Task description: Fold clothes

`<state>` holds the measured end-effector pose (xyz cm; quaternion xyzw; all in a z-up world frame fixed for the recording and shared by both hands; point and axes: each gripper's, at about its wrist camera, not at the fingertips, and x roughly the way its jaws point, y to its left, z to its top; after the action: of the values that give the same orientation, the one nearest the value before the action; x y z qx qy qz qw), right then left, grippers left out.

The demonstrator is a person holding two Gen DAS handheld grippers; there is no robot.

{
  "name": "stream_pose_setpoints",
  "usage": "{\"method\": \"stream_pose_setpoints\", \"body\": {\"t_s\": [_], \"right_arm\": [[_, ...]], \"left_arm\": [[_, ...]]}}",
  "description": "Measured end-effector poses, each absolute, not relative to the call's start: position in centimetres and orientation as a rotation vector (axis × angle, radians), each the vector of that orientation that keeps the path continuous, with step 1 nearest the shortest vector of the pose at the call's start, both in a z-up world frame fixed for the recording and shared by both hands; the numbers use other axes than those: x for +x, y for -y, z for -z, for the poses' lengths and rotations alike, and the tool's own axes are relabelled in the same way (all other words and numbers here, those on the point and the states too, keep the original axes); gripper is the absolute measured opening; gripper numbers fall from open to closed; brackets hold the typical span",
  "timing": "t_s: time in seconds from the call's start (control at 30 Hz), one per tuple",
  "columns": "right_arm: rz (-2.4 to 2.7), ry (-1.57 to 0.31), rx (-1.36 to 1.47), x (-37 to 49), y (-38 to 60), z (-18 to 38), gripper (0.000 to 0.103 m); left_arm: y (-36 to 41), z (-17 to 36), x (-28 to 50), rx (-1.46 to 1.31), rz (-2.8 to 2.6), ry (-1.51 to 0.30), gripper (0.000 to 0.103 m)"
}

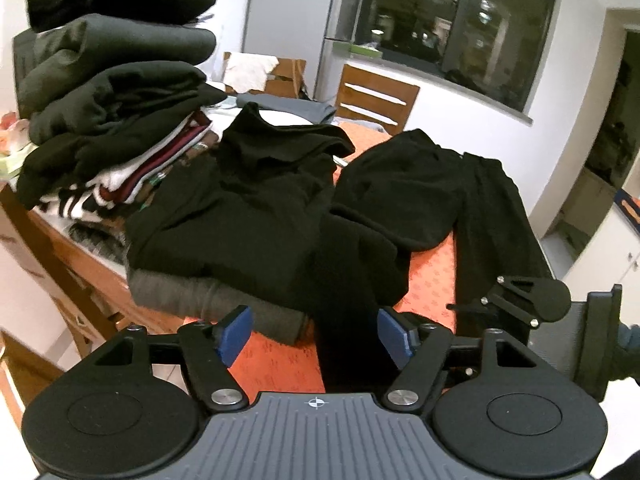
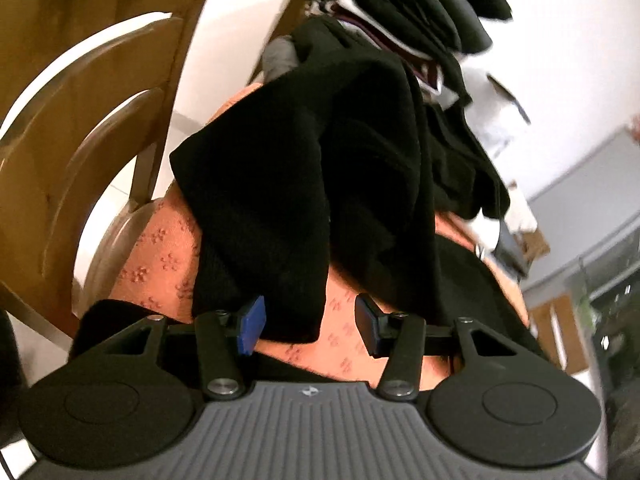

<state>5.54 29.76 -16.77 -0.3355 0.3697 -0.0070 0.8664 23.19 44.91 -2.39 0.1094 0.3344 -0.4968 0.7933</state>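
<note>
Black trousers (image 1: 420, 200) lie spread on the orange tablecloth (image 1: 430, 280), one leg running toward my left gripper (image 1: 314, 334). That gripper is open, its blue pads either side of the leg end (image 1: 344, 340), not closed on it. My right gripper (image 2: 310, 326) is open too, just above the cloth edge, with the hem of a black trouser leg (image 2: 280, 220) between and beyond its pads. In the left wrist view the right gripper's body (image 1: 528, 300) shows at the lower right, by the other leg (image 1: 496, 232).
A tall stack of folded dark clothes (image 1: 116, 88) stands at the left. A lower black and grey folded pile (image 1: 224, 232) sits in front of it. Wooden chairs (image 1: 374, 98) stand behind the table; another chair (image 2: 80, 120) is at the near side.
</note>
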Motion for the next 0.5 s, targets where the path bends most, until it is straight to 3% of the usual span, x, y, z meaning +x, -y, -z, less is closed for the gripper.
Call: {"method": "stream_pose_setpoints", "body": {"t_s": [0.5], "right_arm": [[-0.066,-0.641,-0.802,5.9,-30.1,15.9,0.053]], "left_arm": [[-48.6,3.2,18.1,0.147,0.91,-0.64,0.074]]}}
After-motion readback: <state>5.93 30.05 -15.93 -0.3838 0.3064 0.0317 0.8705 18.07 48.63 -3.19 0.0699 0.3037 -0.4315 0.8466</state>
